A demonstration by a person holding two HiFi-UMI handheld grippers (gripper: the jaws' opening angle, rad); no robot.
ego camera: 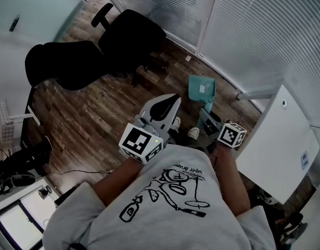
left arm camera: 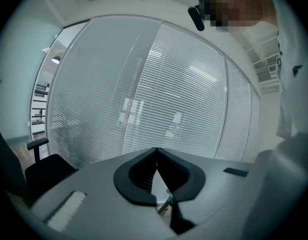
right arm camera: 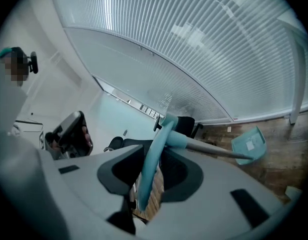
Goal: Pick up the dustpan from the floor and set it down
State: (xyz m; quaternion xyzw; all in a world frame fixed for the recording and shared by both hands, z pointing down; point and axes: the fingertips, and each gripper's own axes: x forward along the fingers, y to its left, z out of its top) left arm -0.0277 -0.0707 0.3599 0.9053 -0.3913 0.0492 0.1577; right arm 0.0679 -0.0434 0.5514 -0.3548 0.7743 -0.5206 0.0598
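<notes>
The dustpan has a teal pan (ego camera: pixel 202 86), a grey pole and a teal handle. In the right gripper view the handle (right arm camera: pixel 149 176) stands upright between the jaws, and my right gripper (right arm camera: pixel 155 156) is shut on it. From there the pole (right arm camera: pixel 214 151) runs out to the pan (right arm camera: pixel 249 144), which hangs over the wooden floor near the blinds. In the head view my right gripper (ego camera: pixel 207 117) is at the right, beside my body. My left gripper (ego camera: pixel 175 98) is held level next to it, shut, with its tips (left arm camera: pixel 156 151) meeting on nothing.
Two black office chairs (ego camera: pixel 131 38) (ego camera: pixel 66 64) stand on the wood floor at the upper left. A white cabinet (ego camera: pixel 279 139) is close on the right. Slatted blinds (ego camera: pixel 253 30) line the far wall. My shoes (ego camera: pixel 193 133) show below the grippers.
</notes>
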